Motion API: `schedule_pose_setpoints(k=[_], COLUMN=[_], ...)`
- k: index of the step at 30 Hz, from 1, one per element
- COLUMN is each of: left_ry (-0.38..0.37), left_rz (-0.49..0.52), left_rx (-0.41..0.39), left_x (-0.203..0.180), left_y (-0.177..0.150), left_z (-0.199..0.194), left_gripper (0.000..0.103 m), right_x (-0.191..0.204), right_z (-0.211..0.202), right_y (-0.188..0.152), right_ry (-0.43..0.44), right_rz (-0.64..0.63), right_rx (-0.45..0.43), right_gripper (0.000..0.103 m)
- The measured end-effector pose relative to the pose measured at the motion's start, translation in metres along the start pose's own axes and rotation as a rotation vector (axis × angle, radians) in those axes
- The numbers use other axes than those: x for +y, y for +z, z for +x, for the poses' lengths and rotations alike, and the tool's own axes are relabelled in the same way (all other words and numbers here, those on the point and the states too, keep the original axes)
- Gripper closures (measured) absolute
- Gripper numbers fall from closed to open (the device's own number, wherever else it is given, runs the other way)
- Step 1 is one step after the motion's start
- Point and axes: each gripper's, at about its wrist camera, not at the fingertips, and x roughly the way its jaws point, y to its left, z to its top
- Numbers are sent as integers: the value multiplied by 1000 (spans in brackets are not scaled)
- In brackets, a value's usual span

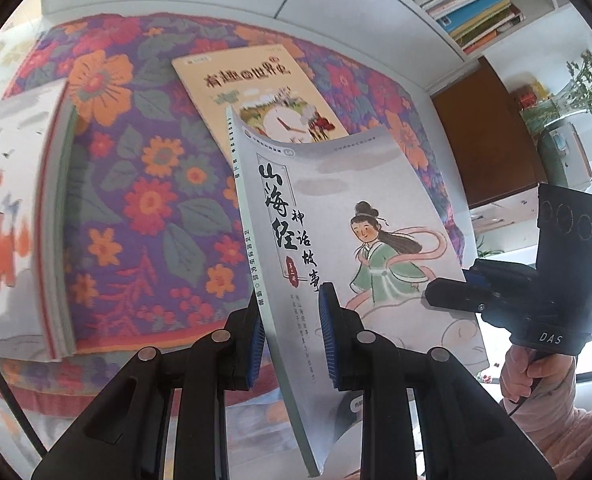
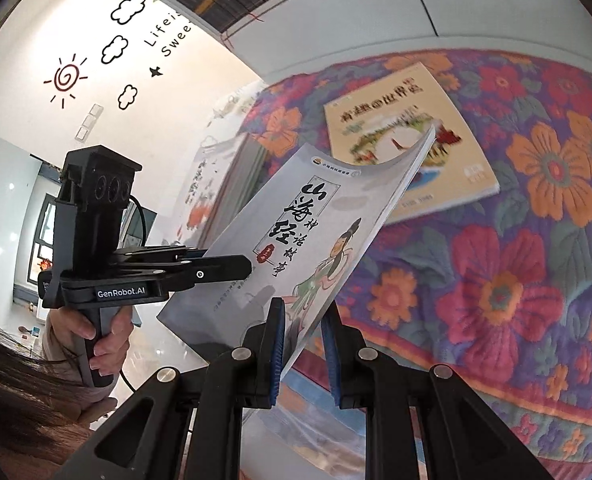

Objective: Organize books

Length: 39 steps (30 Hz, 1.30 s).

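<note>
We hold the grey storybook (image 1: 335, 208) between both claws, lifted off the floral quilt (image 1: 144, 200). Our left claw (image 1: 292, 332) pinches its spine edge at the lower centre of the left view; our right claw (image 2: 301, 350) clamps the opposite edge. A yellow book (image 1: 256, 88) lies flat on the quilt behind it. At the left edge sits what looks like a blurred stack of books (image 1: 20, 216).

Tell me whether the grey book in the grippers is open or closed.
Closed. The grey book shows only its front cover, pages together at the edge, though its top corner curls. Left gripper and right gripper pinch it.
</note>
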Motion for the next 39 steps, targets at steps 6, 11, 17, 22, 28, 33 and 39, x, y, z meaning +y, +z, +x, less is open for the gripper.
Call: schedule_pose_setpoints(k=[6, 11, 17, 22, 28, 33, 39], left_ry=[-10, -5, 8, 35, 66, 83, 95], left_rz=[-11, -5, -3, -13, -37, -87, -148], left_rx=[-56, -91, -123, -150, -185, -206, -217], left_x=[19, 37, 63, 94, 135, 173, 215], left_y=[4, 7, 11, 13, 16, 16, 16], left_z=[-33, -60, -87, -107, -130, -139, -139], left_gripper=[82, 82, 82, 82, 82, 82, 82], right_x=[33, 63, 97, 122, 149, 166, 174], right_z=[3, 10, 25, 49, 87, 122, 164], right_y=[15, 28, 45, 62, 84, 101, 117], right_ry=[-5, 1, 14, 31, 52, 79, 109], right_rz=[-44, -71, -102, -130, -163, -186, -182], right_rx=[-31, -54, -72, -73, -56, -32, 5], right_gripper=[84, 84, 84, 84, 84, 84, 84])
